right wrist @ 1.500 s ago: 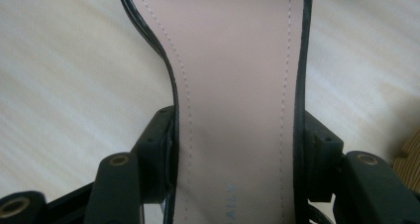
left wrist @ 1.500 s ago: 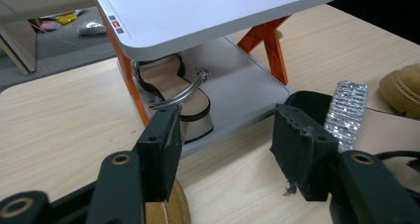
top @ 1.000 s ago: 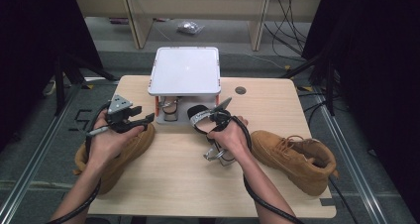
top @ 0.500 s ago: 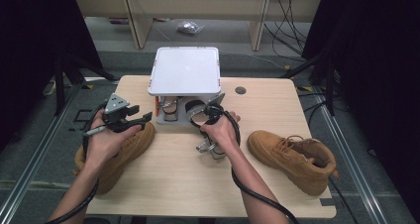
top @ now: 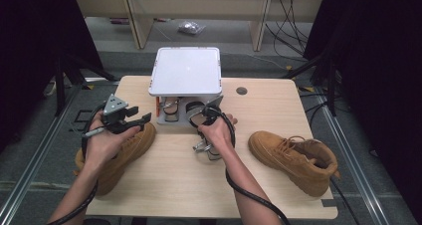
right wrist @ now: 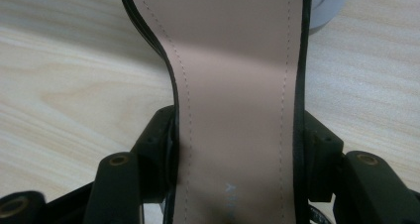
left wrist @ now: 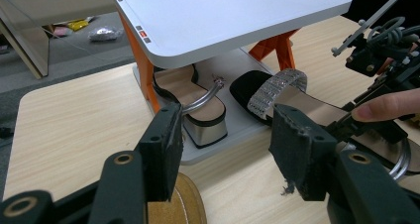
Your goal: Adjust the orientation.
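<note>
On the worktop, a white two-tier rack shelters one sandal. The right hand-held gripper clamps the second sandal, black-edged with a beige insole, at the rack's lower shelf. The left hand-held gripper is open, empty.

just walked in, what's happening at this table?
A person is loading shoes onto a small white two-tier rack with orange legs. The right tongs grip a black sandal with a beige insole and sparkly strap by its sides, its toe on the lower shelf beside its mate, a sandal with a silver block heel. The left tongs hover open above a tan suede boot. A second tan boot lies at the right.
</note>
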The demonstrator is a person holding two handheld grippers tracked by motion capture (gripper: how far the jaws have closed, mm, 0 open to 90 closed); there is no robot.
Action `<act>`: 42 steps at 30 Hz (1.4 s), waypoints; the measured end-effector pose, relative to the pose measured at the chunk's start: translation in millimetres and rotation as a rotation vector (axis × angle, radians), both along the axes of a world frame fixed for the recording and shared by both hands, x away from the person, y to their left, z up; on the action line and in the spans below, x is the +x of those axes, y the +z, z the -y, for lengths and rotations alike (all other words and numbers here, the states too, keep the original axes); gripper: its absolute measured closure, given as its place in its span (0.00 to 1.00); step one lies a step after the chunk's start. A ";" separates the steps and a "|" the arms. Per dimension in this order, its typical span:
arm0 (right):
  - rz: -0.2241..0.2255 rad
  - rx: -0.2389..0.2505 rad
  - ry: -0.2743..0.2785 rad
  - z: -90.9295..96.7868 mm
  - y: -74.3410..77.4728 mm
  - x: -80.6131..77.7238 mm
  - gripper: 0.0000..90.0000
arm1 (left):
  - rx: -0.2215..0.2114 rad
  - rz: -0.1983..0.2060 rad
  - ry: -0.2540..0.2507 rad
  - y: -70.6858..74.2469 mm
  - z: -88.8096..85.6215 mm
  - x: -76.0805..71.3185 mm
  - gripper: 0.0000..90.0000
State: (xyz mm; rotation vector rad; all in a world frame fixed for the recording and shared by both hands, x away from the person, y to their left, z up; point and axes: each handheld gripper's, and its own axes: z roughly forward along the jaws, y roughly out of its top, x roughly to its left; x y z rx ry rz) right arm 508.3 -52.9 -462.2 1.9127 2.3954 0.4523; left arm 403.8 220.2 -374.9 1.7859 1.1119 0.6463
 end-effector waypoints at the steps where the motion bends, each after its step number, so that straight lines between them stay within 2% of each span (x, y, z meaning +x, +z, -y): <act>1: -0.006 0.012 -0.008 -1.2 0.2 -0.5 0.49 | -0.002 0.003 -0.001 0.2 -0.2 0.2 0.51; 2: 0.001 0.005 -0.019 -1.3 -1.8 -0.1 0.49 | -0.007 0.007 0.000 0.6 -0.1 0.4 0.51; 3: -0.005 -0.024 -0.044 -3.1 -1.6 0.0 0.49 | -0.011 0.010 -0.002 0.9 0.0 0.6 0.52; 4: -0.009 -0.026 -0.048 -3.3 -2.5 0.0 0.48 | -0.011 0.013 -0.003 1.4 0.2 0.8 0.52; 6: -0.004 -0.019 -0.045 -4.3 -4.8 0.0 0.48 | -0.013 0.017 -0.005 2.3 1.0 1.3 0.53; 7: 0.015 -0.028 -0.007 -2.4 -6.3 1.0 0.48 | -0.013 0.021 -0.003 2.5 1.4 1.8 0.54; 8: 0.017 -0.031 0.003 -2.1 -6.8 0.9 0.48 | -0.013 0.026 -0.005 2.8 1.7 2.6 0.54; 9: -0.002 -0.027 -0.027 -4.3 -6.6 0.0 0.48 | -0.014 0.029 -0.006 3.1 2.1 3.4 0.55; 10: 0.023 -0.049 -0.008 -3.6 -7.4 0.2 0.48 | -0.016 0.032 -0.006 3.5 2.4 4.3 0.56; 11: 0.005 -0.033 -0.021 -4.6 -7.3 -0.5 0.47 | -0.015 0.036 -0.007 4.0 2.6 5.5 0.57; 13: 0.022 -0.048 0.002 -4.4 -6.2 -1.9 0.46 | -0.018 0.046 -0.013 5.1 3.1 8.2 0.59; 14: 0.017 -0.023 -0.007 -4.0 -5.6 -2.8 0.44 | -0.025 0.050 -0.010 5.6 3.4 9.5 0.61; 15: 0.046 -0.035 0.022 -1.8 -3.1 -2.9 0.41 | -0.027 0.054 -0.009 6.5 3.6 11.1 0.62; 16: 0.076 -0.013 0.043 1.3 -0.9 -3.2 0.40 | -0.030 0.057 -0.008 7.0 3.9 12.1 0.64; 17: 0.096 -0.017 0.052 2.3 0.7 -4.0 0.39 | -0.034 0.061 -0.008 7.9 4.4 13.9 0.66; 18: 0.104 -0.009 0.079 6.1 4.9 -5.4 0.38 | -0.035 0.064 -0.007 8.5 4.9 15.1 0.69; 19: 0.091 -0.003 0.062 5.6 8.9 -8.1 0.38 | -0.036 0.063 -0.006 9.5 5.6 17.1 0.72; 20: 0.138 0.011 0.092 8.4 13.2 -11.2 0.38 | -0.041 0.067 -0.005 10.4 6.0 19.0 0.78; 21: 0.160 -0.001 0.116 11.9 17.2 -14.0 0.38 | -0.045 0.073 -0.004 11.0 6.3 20.7 0.83; 22: 0.150 0.023 0.094 11.1 23.6 -18.2 0.39 | -0.059 0.077 -0.004 12.0 6.8 23.4 0.86; 24: 0.189 0.050 0.104 19.1 34.9 -26.2 0.44 | -0.074 0.089 0.000 14.7 7.8 31.1 0.94; 25: 0.198 0.052 0.119 26.2 42.9 -32.0 0.52 | -0.074 0.092 0.003 15.6 8.5 33.9 0.98; 26: 0.202 0.057 0.118 29.7 47.5 -35.8 0.57 | -0.070 0.096 0.003 16.9 10.5 39.1 0.99; 27: 0.224 0.058 0.125 36.1 54.2 -41.0 0.64 | -0.069 0.097 0.000 17.6 11.9 42.3 1.00; 28: 0.262 0.069 0.159 41.4 56.4 -42.7 0.70 | -0.066 0.103 -0.003 18.6 14.9 47.8 1.00; 29: 0.268 0.063 0.176 47.7 60.7 -47.4 0.76 | -0.060 0.107 -0.006 19.2 16.8 51.2 1.00; 32: 0.252 0.057 0.208 59.7 63.0 -57.6 0.89 | -0.051 0.120 -0.003 19.3 24.7 64.7 1.00; 35: 0.218 0.057 0.235 68.5 57.3 -66.8 1.00 | -0.040 0.121 0.009 17.2 31.2 78.0 1.00; 39: 0.174 0.032 0.281 75.4 41.8 -77.9 1.00 | -0.006 0.116 0.030 11.5 35.5 93.7 1.00; 40: 0.150 0.043 0.284 75.9 38.7 -81.2 1.00 | -0.002 0.119 0.032 10.0 36.3 97.2 1.00; 41: 0.152 0.054 0.313 78.7 34.2 -83.3 1.00 | 0.005 0.118 0.031 9.3 36.5 99.1 1.00; 42: 0.158 0.046 0.318 79.7 31.2 -84.2 1.00 | 0.010 0.117 0.033 7.8 37.1 101.5 1.00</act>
